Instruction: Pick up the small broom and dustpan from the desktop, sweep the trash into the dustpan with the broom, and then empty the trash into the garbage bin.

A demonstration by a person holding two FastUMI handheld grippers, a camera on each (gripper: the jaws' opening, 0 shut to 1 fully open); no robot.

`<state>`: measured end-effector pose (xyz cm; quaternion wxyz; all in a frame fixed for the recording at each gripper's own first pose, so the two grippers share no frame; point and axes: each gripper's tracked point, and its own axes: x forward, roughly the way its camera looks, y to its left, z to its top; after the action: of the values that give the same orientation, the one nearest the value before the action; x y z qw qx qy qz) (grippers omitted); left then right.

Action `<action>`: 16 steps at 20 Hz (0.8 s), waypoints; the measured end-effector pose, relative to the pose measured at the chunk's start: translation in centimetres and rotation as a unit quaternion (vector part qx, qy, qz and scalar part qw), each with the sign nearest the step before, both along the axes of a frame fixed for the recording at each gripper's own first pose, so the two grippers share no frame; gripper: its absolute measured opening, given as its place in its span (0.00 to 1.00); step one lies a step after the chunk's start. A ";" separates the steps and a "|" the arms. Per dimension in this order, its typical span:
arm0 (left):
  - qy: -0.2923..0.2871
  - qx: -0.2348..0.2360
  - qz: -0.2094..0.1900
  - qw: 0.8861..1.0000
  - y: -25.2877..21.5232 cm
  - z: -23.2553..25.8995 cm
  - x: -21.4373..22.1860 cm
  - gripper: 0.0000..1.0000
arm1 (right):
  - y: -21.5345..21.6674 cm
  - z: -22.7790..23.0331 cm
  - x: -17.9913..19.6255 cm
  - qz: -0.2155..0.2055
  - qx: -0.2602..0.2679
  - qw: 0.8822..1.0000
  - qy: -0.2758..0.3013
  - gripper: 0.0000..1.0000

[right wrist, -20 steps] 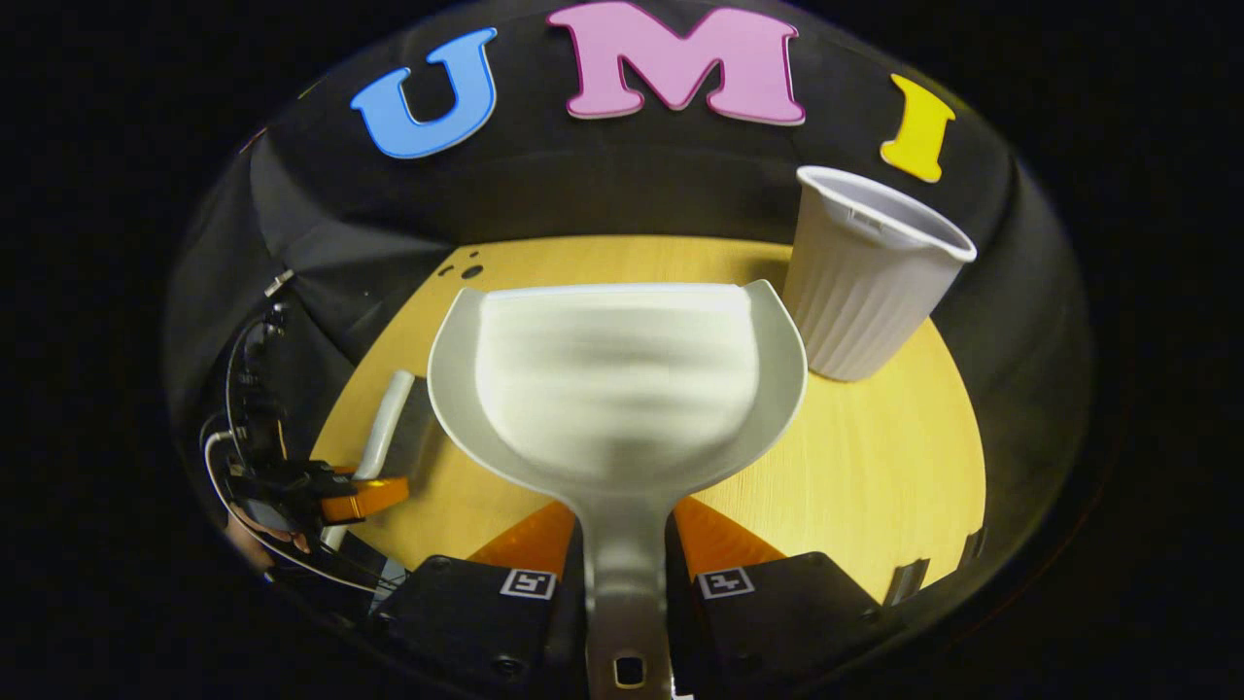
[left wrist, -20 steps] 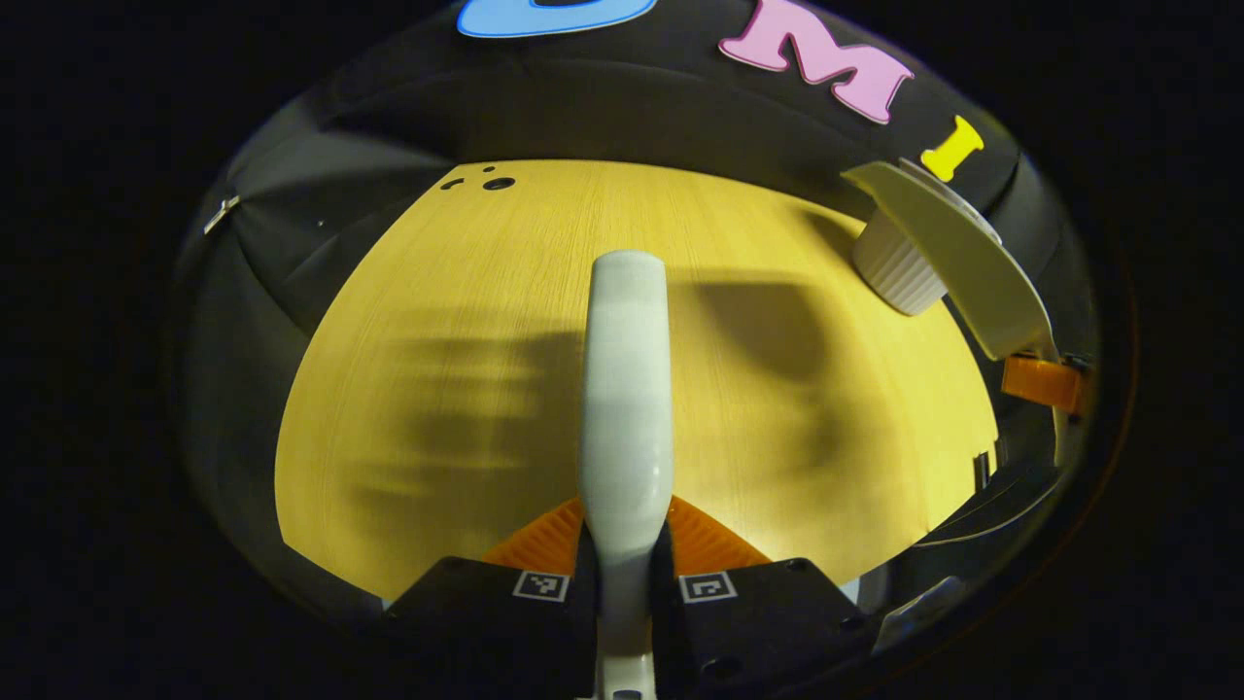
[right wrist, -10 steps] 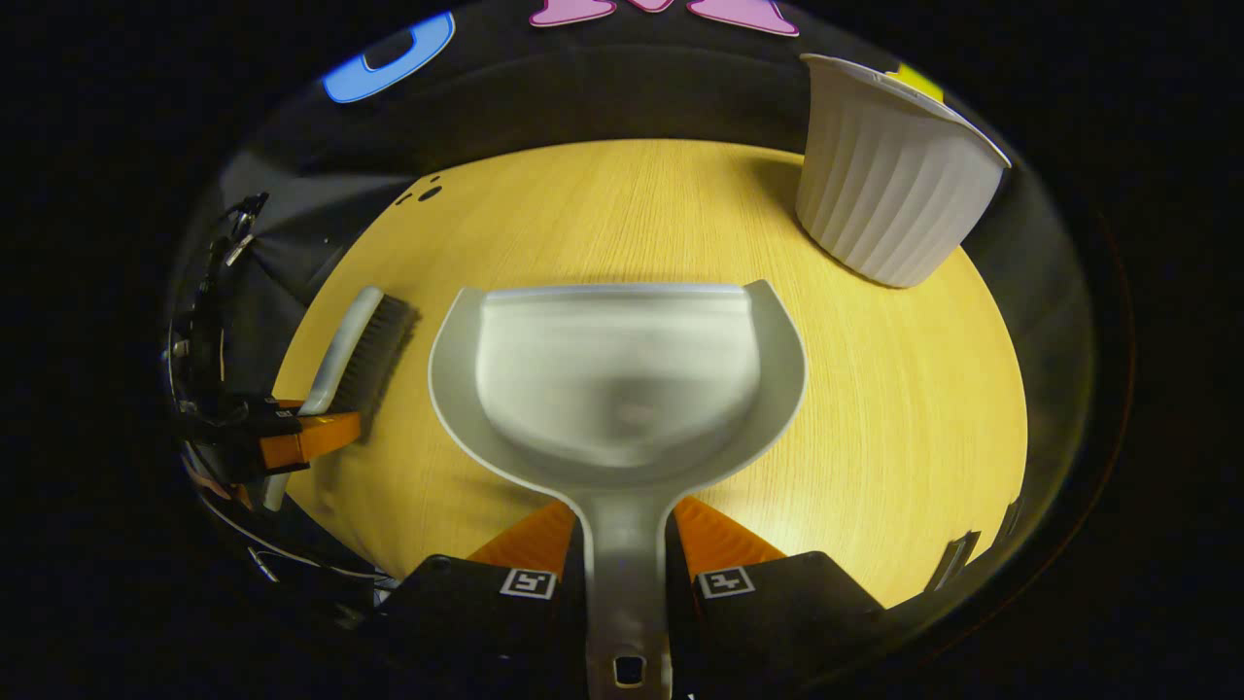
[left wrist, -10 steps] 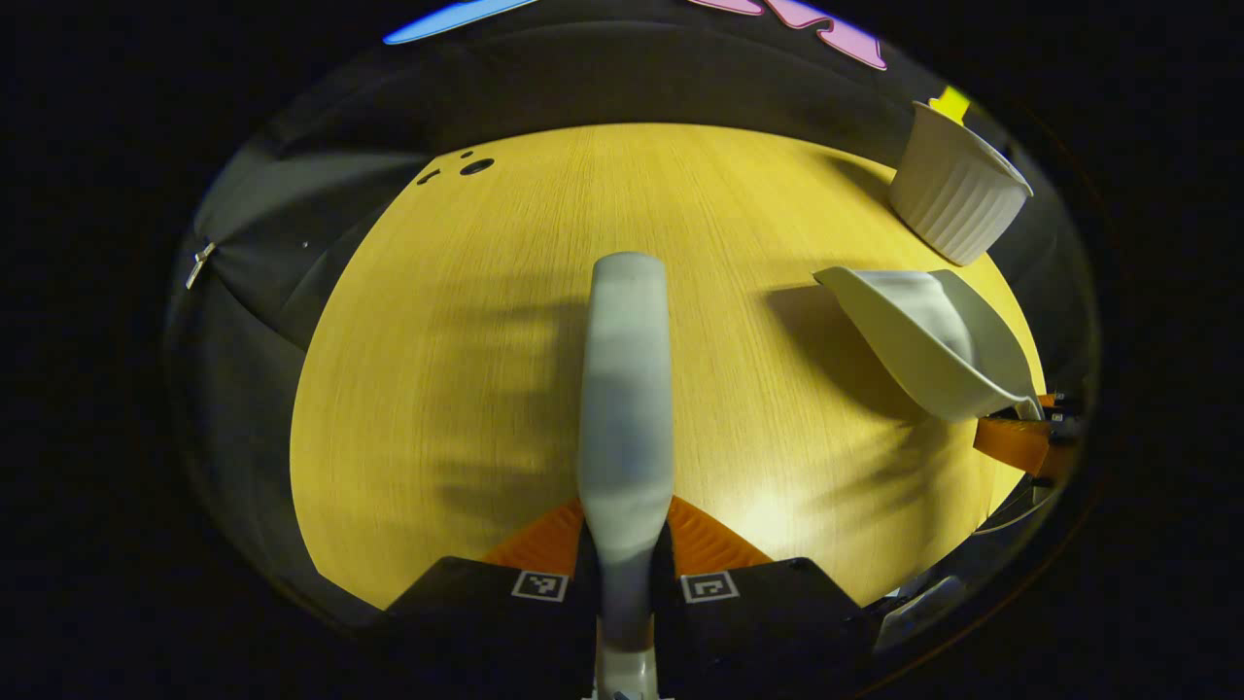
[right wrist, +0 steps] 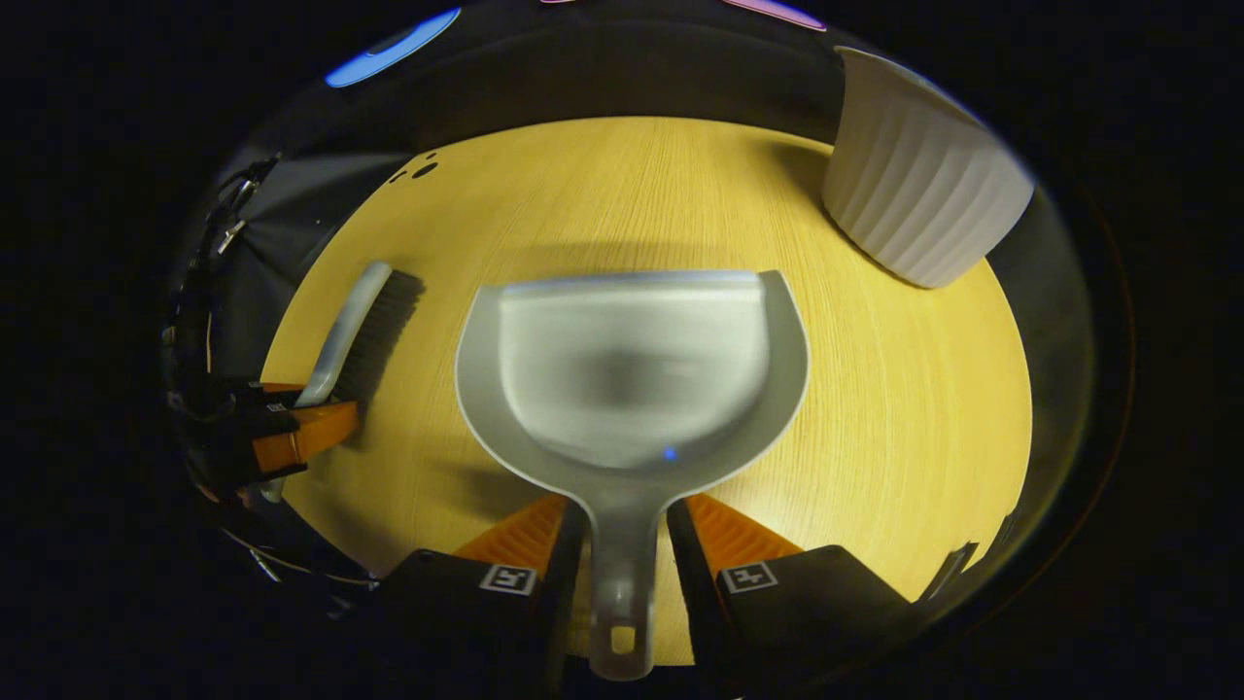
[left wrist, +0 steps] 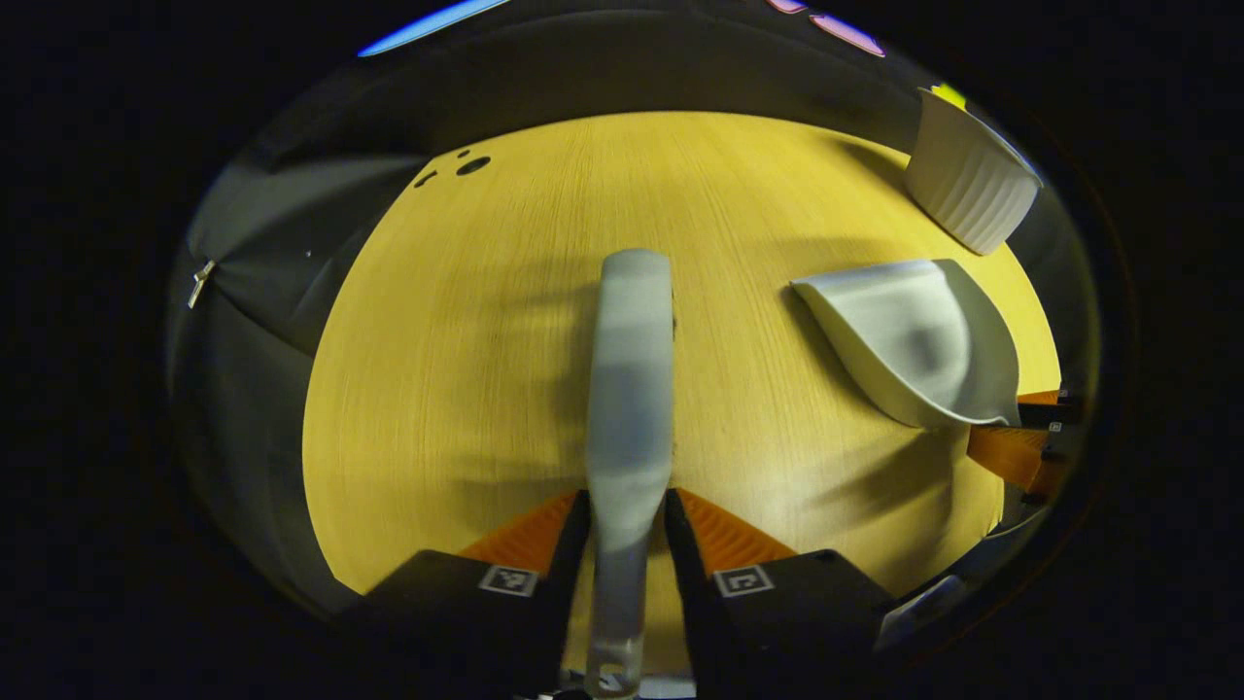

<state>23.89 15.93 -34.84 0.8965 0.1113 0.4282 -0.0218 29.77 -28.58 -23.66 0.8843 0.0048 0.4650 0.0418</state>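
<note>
Wooden desktop (left wrist: 457, 369) bare, no trash seen: broom (left wrist: 630, 389) between slack left gripper (left wrist: 622, 544) jaws, dustpan (right wrist: 632, 374) likewise in right gripper (right wrist: 627, 544), both released; next = back off, bin (right wrist: 923, 190) done imo.

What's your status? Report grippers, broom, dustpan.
Left gripper open, right gripper open, fingers off the handles. Broom and dustpan down on desktop. Garbage bin upright beyond dustpan, nothing between.

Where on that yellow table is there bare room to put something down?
Wide bare wood lies left of the broom and ahead of the dustpan, toward the far edge. It is crowded at the right, between dustpan and ribbed white bin.
</note>
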 end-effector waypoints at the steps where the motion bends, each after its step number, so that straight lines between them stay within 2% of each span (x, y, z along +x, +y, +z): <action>1: -0.006 -0.011 -0.001 1.000 -0.3 0.4 0.0 0.69 | -0.3 0.4 0.2 -0.003 -0.004 1.000 -0.012 0.69; 3: -0.016 -0.025 0.006 1.000 -0.5 1.2 -0.6 1.00 | -0.3 1.8 -0.1 -0.004 0.004 1.000 -0.026 0.99; 4: -0.029 -0.033 0.004 0.999 -0.7 2.0 -1.1 0.95 | -0.2 2.7 -0.2 -0.006 0.012 0.999 -0.038 1.00; 6: -0.067 -0.067 -0.019 0.995 -1.9 3.8 -1.6 0.97 | -0.7 5.3 0.2 -0.015 0.019 0.996 -0.083 1.00; 9: -0.147 -0.099 -0.042 0.983 -3.0 8.2 -3.0 0.98 | -1.4 9.4 0.6 -0.028 0.017 0.988 -0.150 1.00; 13: -0.273 -0.114 -0.054 0.954 -3.2 16.4 -5.8 0.97 | -0.5 15.7 0.2 -0.025 0.036 0.967 -0.251 1.00; 16: -0.352 -0.123 -0.069 0.925 -3.9 21.2 -8.9 0.96 | 0.1 20.5 -0.8 -0.001 0.005 0.943 -0.334 1.00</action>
<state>15.00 12.06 -13.69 0.9925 0.0302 0.0707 -0.0955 28.94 -28.45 -3.14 0.9888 -0.0048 0.1427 0.0424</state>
